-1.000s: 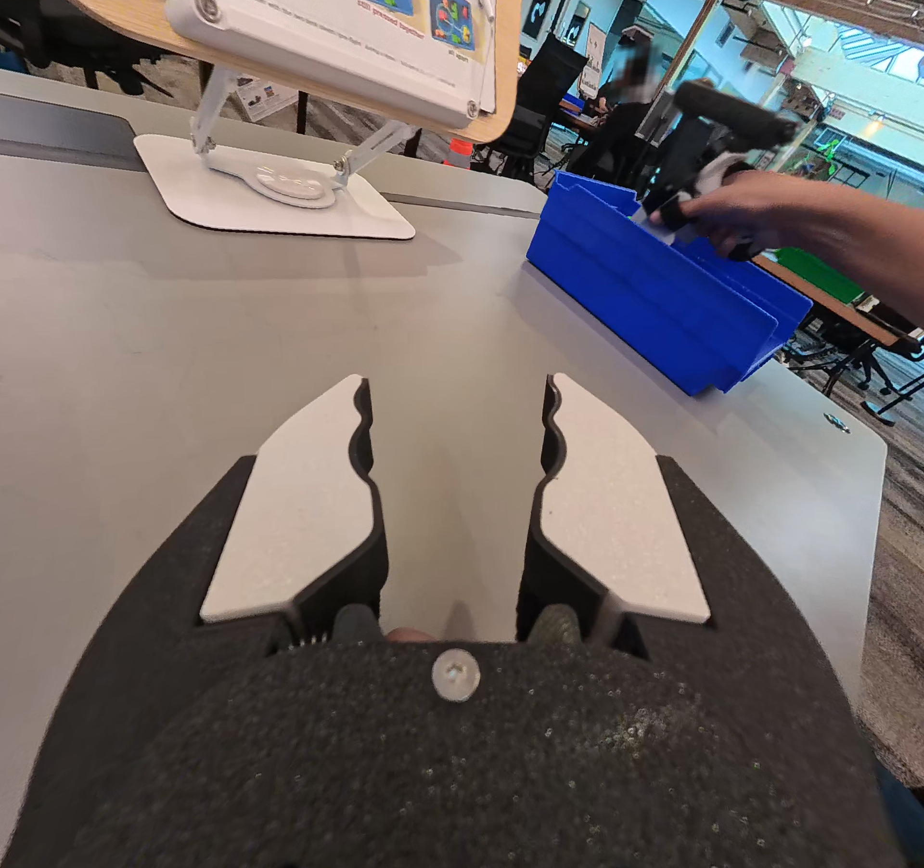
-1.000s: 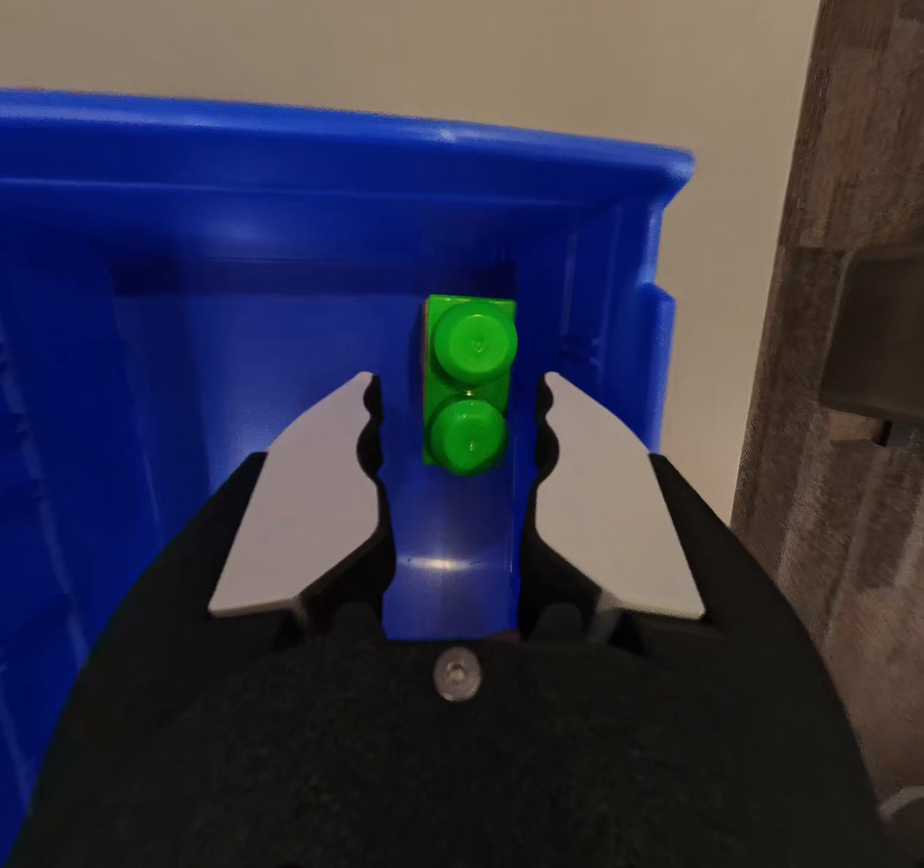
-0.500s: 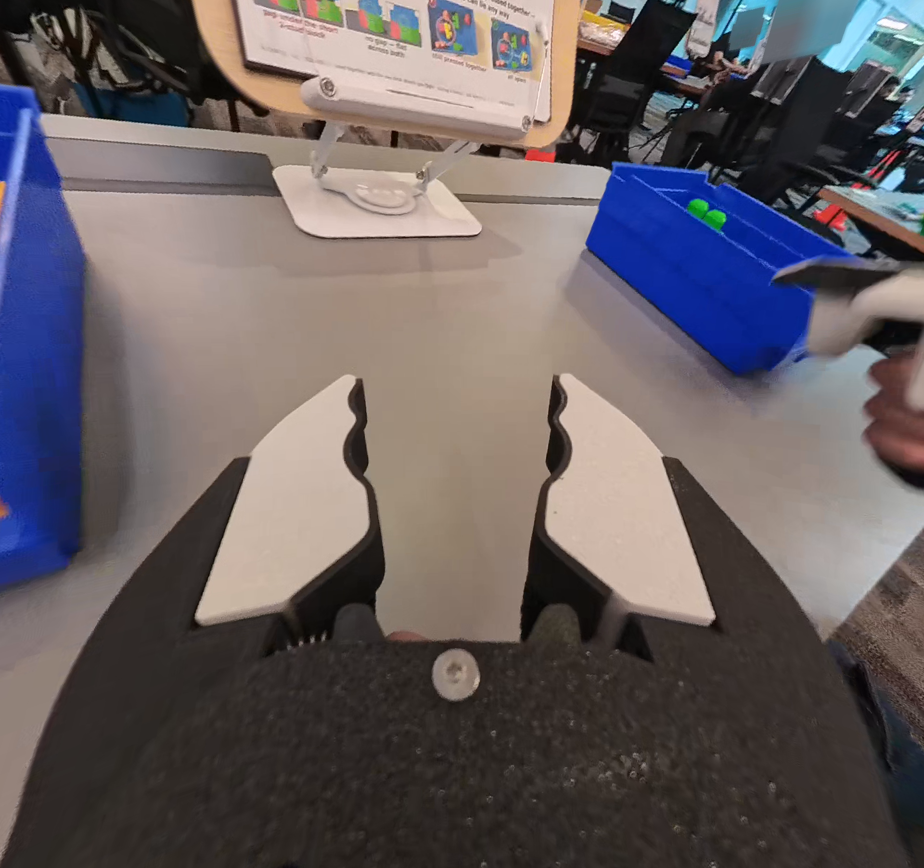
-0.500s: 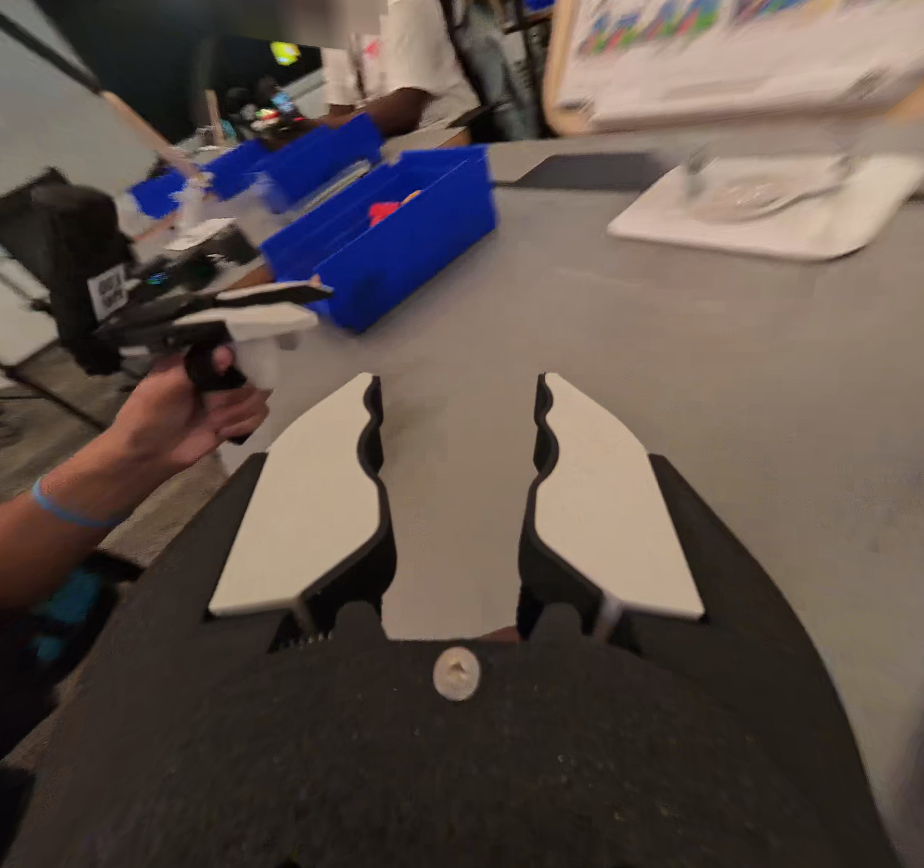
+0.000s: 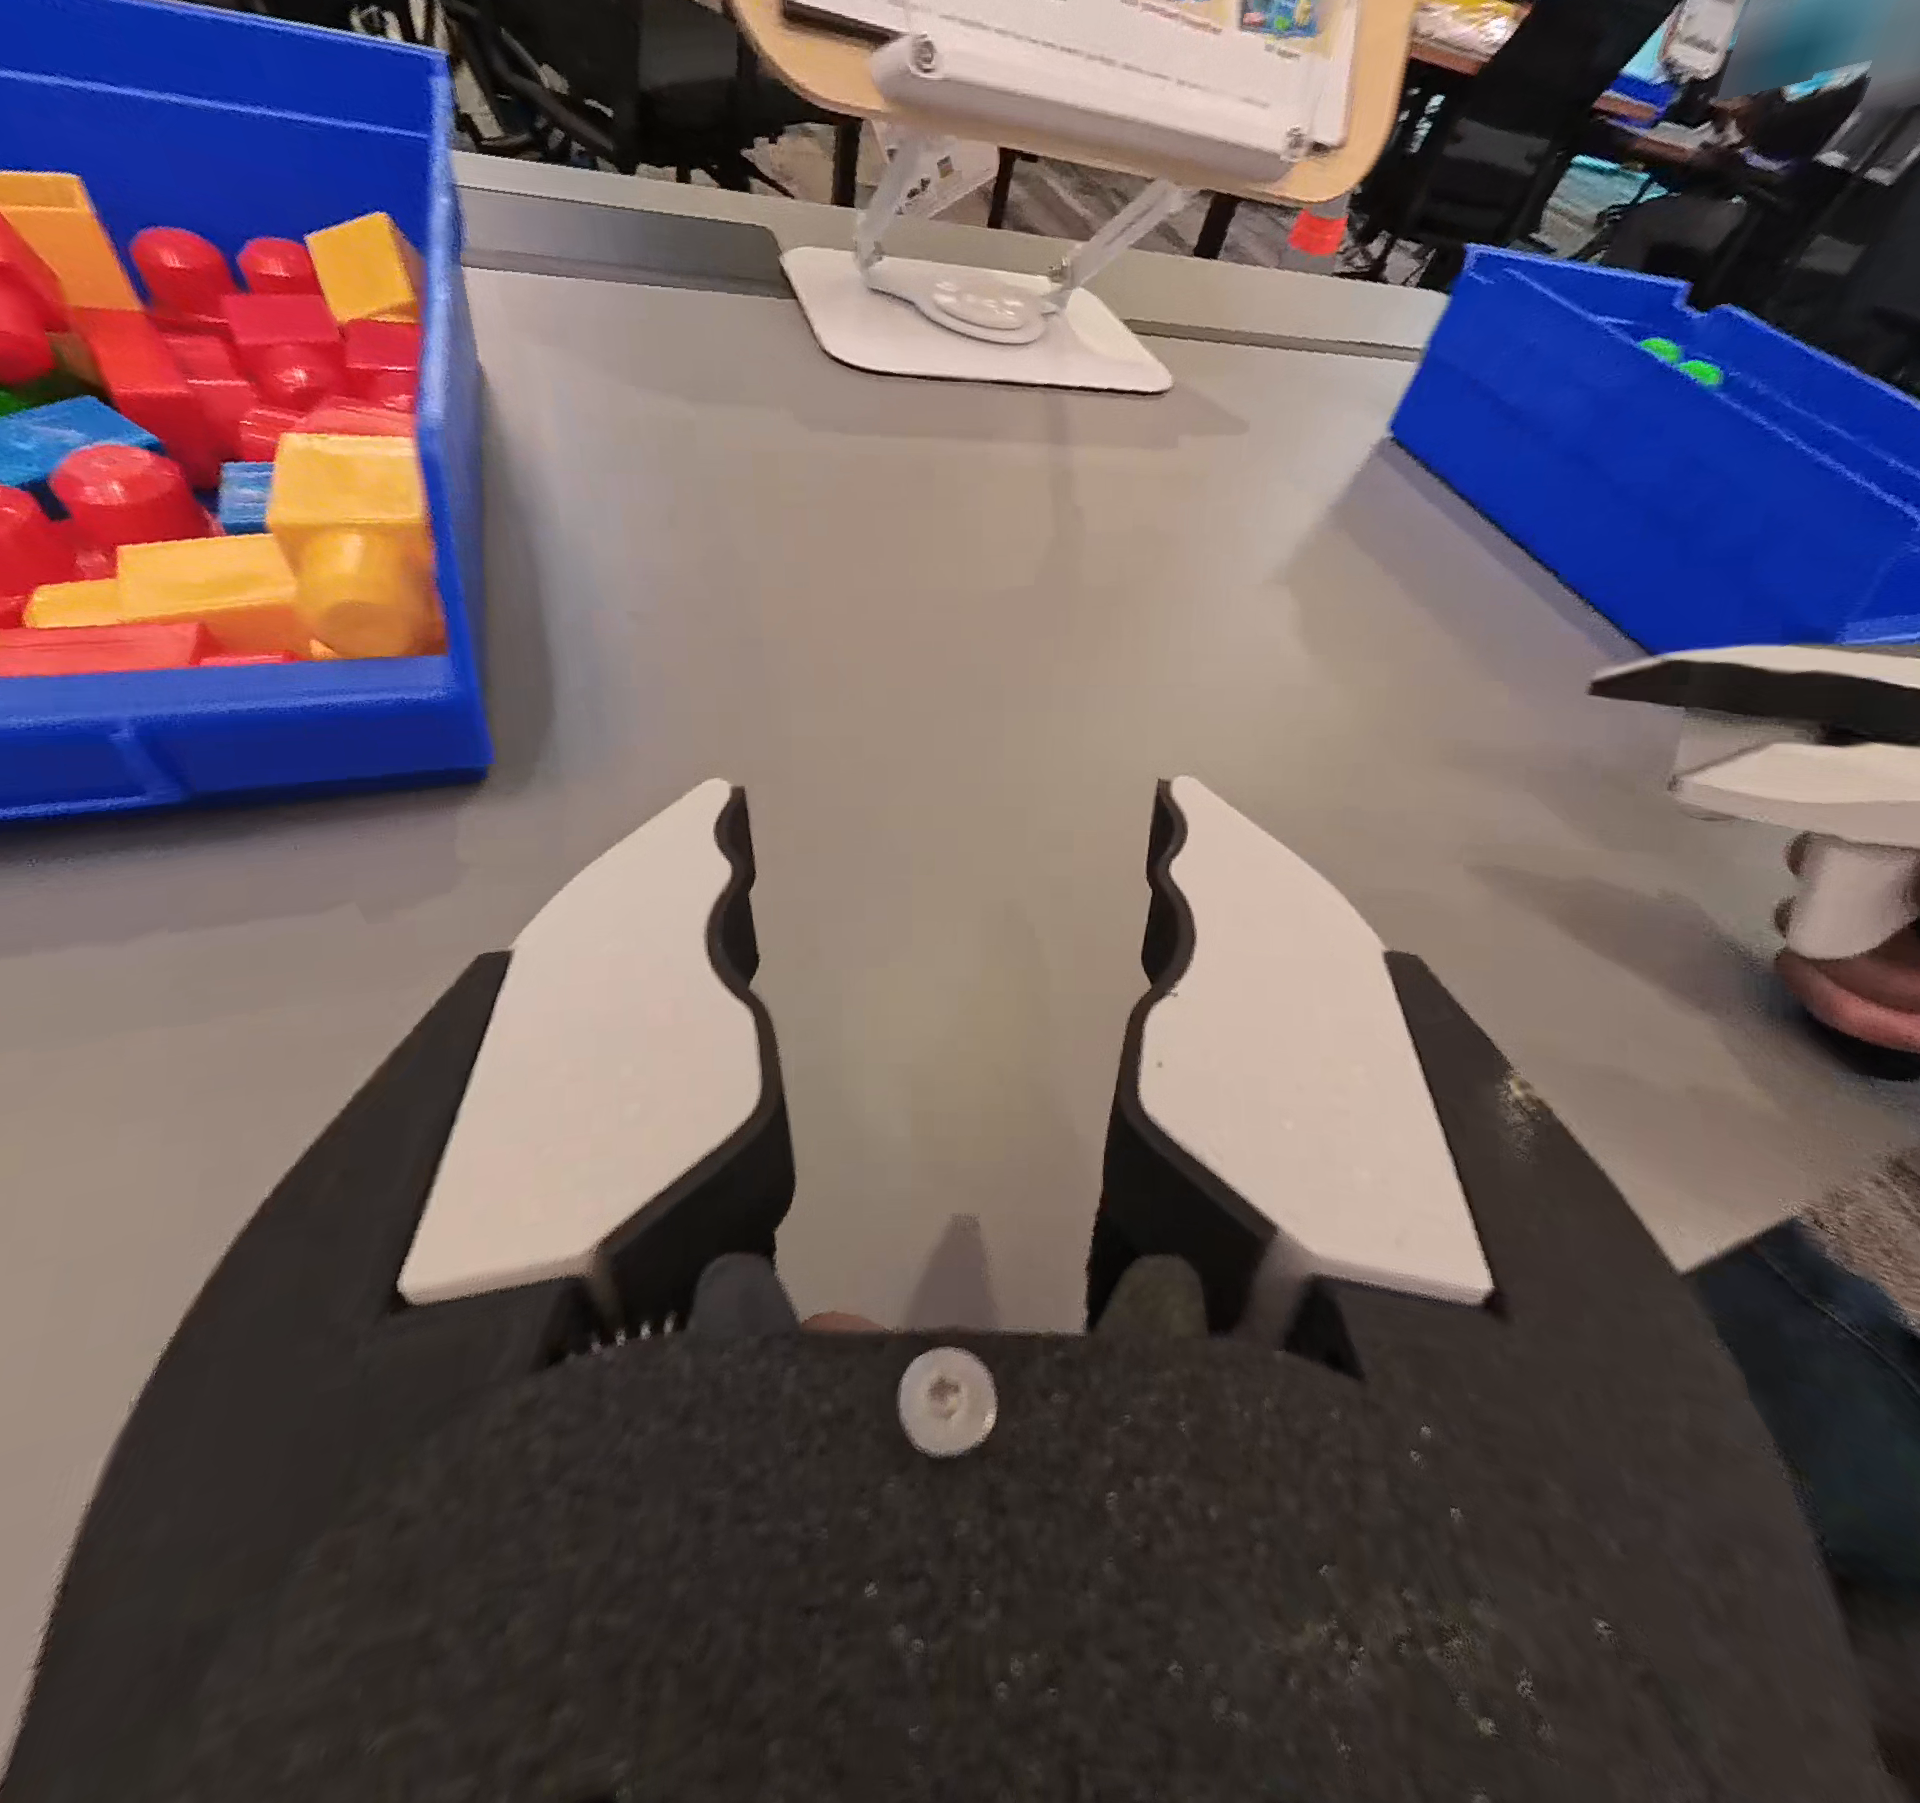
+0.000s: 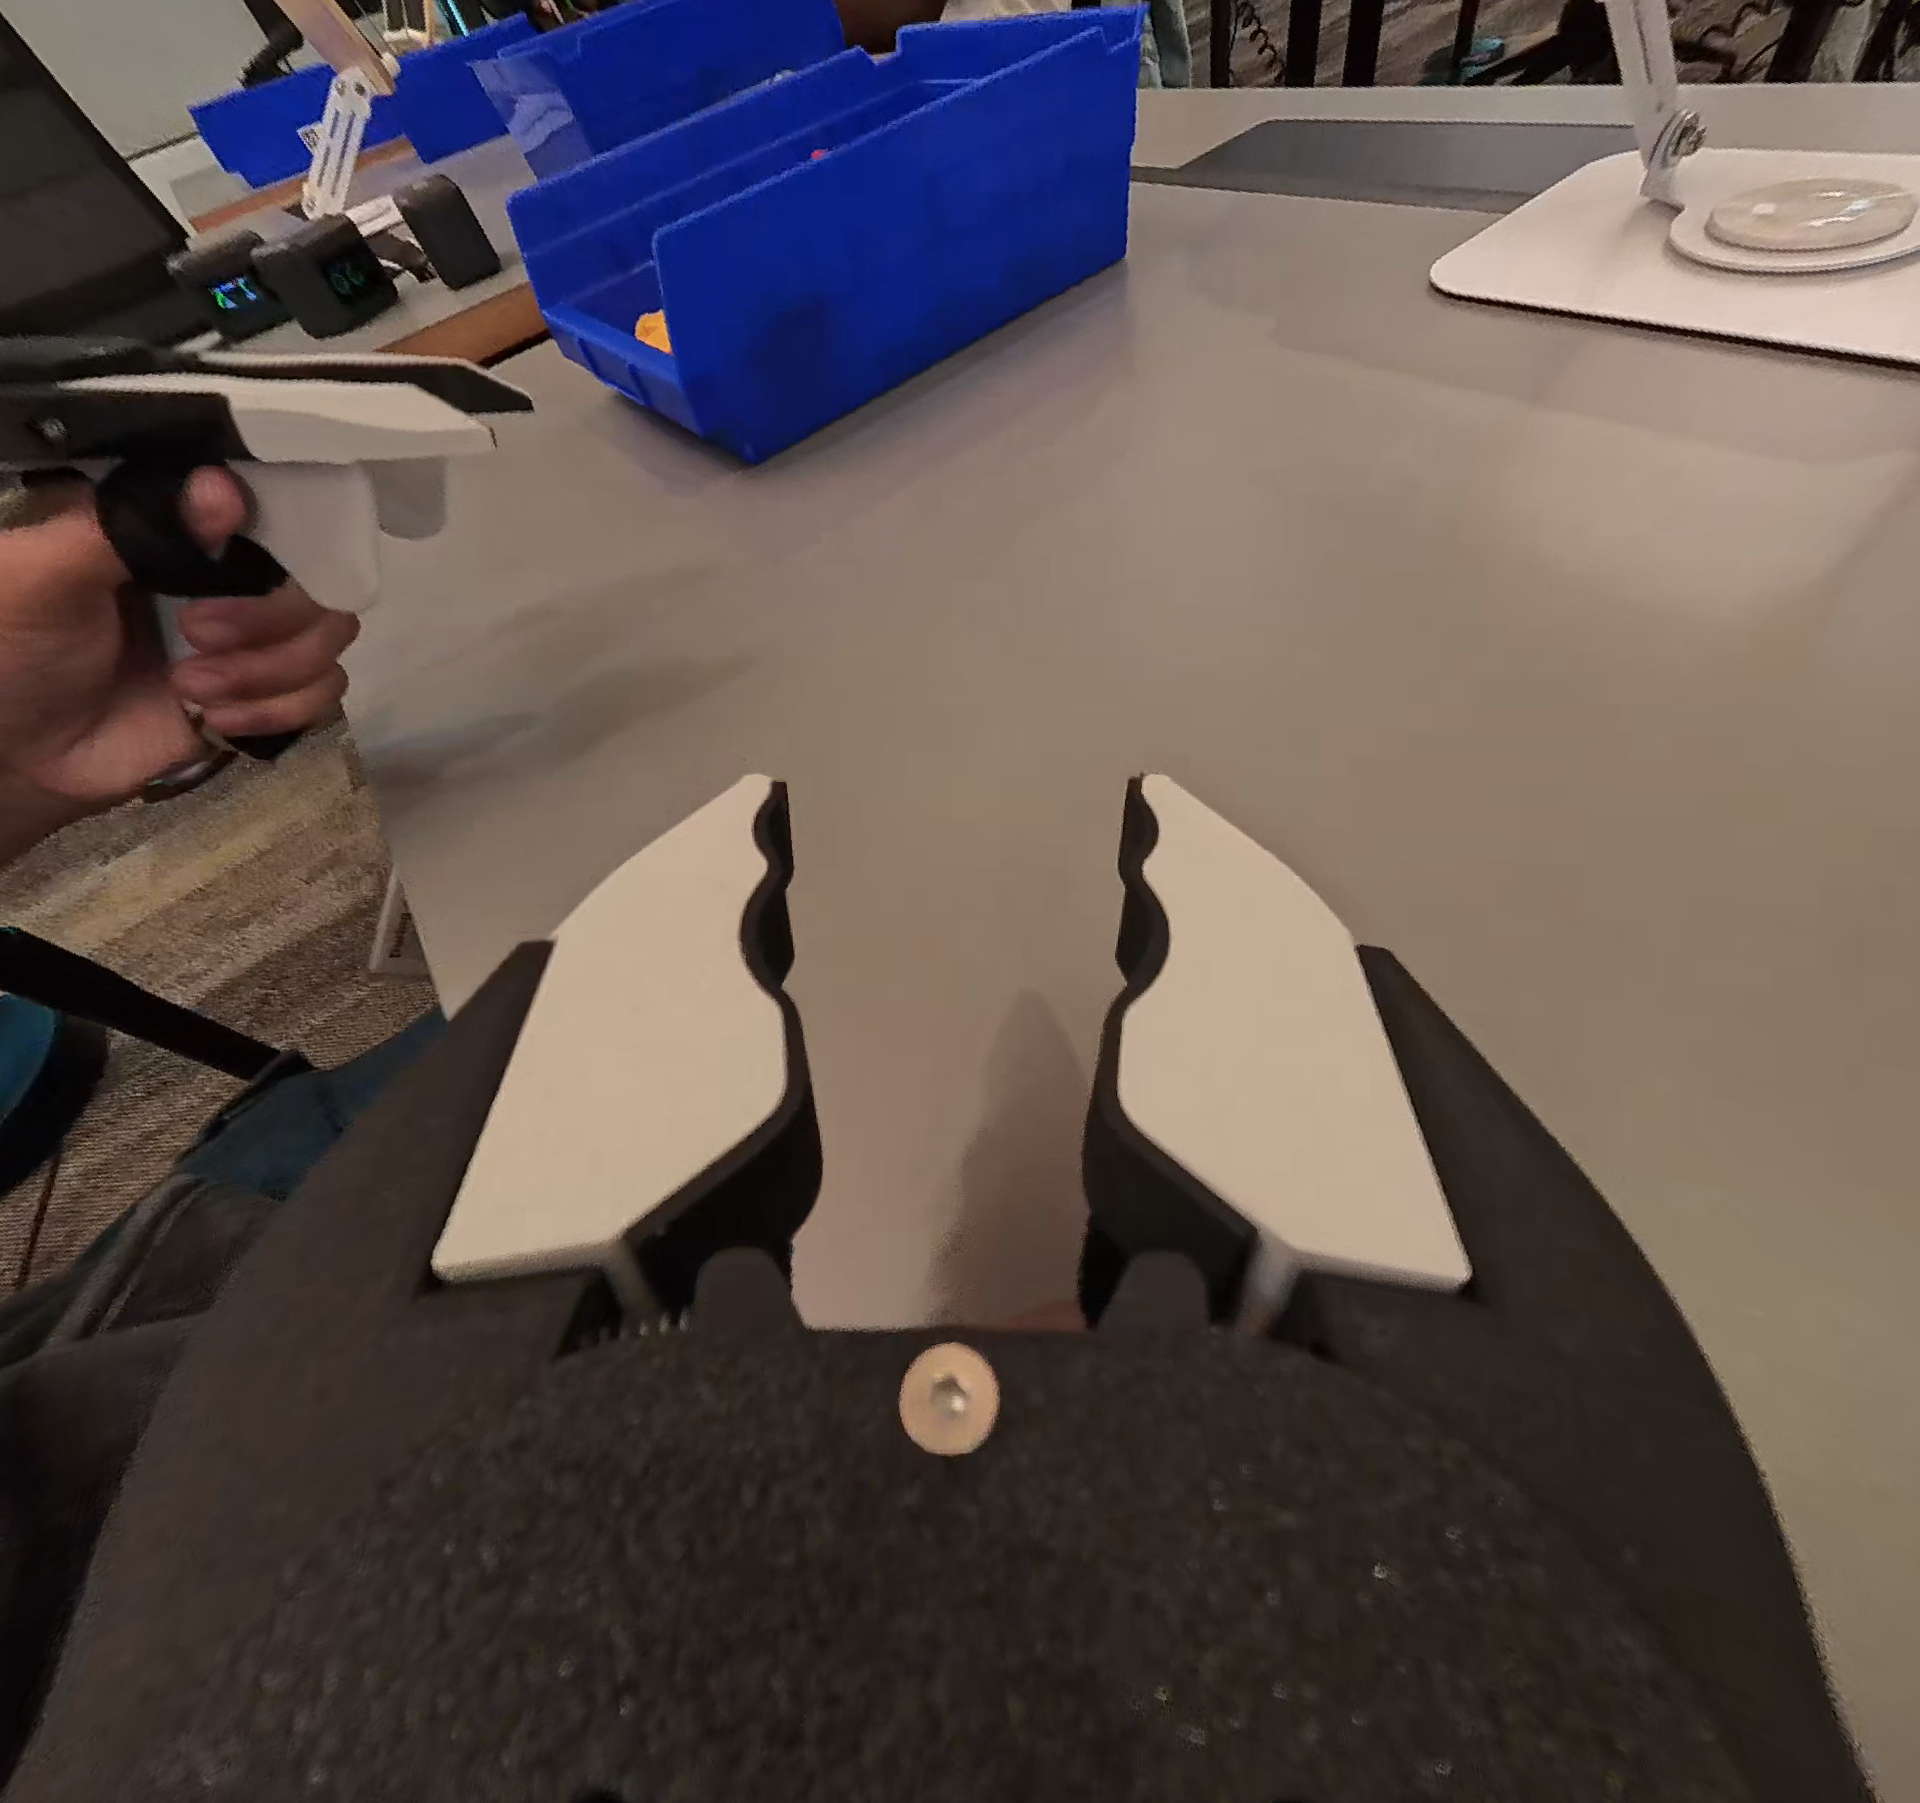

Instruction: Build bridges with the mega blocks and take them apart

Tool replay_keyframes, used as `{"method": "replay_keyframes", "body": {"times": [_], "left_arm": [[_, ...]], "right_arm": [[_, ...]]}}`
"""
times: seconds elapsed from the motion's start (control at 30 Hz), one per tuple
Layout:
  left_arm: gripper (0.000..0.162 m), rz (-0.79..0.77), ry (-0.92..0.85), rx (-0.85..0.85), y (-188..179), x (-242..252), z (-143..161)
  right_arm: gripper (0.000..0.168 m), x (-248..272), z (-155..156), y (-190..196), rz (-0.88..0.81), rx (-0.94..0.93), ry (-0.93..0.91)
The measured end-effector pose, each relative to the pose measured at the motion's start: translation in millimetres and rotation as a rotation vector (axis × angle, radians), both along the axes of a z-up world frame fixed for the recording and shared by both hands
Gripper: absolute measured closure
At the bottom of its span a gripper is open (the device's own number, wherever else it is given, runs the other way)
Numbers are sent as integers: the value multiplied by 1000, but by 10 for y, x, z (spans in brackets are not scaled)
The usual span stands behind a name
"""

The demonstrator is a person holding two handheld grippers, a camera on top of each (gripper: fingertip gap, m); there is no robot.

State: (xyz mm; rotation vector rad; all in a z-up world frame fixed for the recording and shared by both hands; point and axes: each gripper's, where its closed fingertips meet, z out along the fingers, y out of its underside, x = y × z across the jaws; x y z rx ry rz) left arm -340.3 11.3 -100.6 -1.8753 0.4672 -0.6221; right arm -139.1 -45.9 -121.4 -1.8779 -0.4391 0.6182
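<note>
My left gripper (image 5: 948, 797) is open and empty over the bare grey table (image 5: 935, 590). A blue bin (image 5: 239, 735) at its left holds several red, yellow, orange and blue mega blocks (image 5: 343, 527). A second blue bin (image 5: 1621, 496) at the right holds a green block (image 5: 1678, 361). My right gripper (image 6: 954, 792) is open and empty above the table near its front edge; it also shows at the right edge of the left wrist view (image 5: 1642, 735). In the right wrist view the full bin (image 6: 883, 247) lies ahead and the left gripper (image 6: 488, 413) is at the left, held by a hand (image 6: 135, 652).
A picture board (image 5: 1070, 18) on a white stand (image 5: 977, 330) is at the table's back middle; its base also shows in the right wrist view (image 6: 1662, 257). More blue bins (image 6: 644, 60) and a seated person are on a table behind. The table's edge and carpet are at the left (image 6: 208, 901).
My right gripper has pulled out of the right bin, leaving the green block there, and now faces across the table. My left gripper has swung left, bringing the full bin into view.
</note>
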Motion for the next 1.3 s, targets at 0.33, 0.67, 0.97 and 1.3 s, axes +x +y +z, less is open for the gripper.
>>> {"method": "replay_keyframes", "body": {"times": [0.33,0.67,0.97,1.3], "left_arm": [[71,224,123,-76,1802,-1024,434],[69,371,276,-240,3154,-1399,-223],[87,350,400,-313,3339,-1421,-474],[87,112,374,-3,2642,-828,744]], "right_arm": [[107,-32,-40,12,39,-34,24],[108,-63,-55,1,65,-46,22],[109,-84,-66,7,93,-77,56],[110,-61,-44,14,81,-68,67]]}}
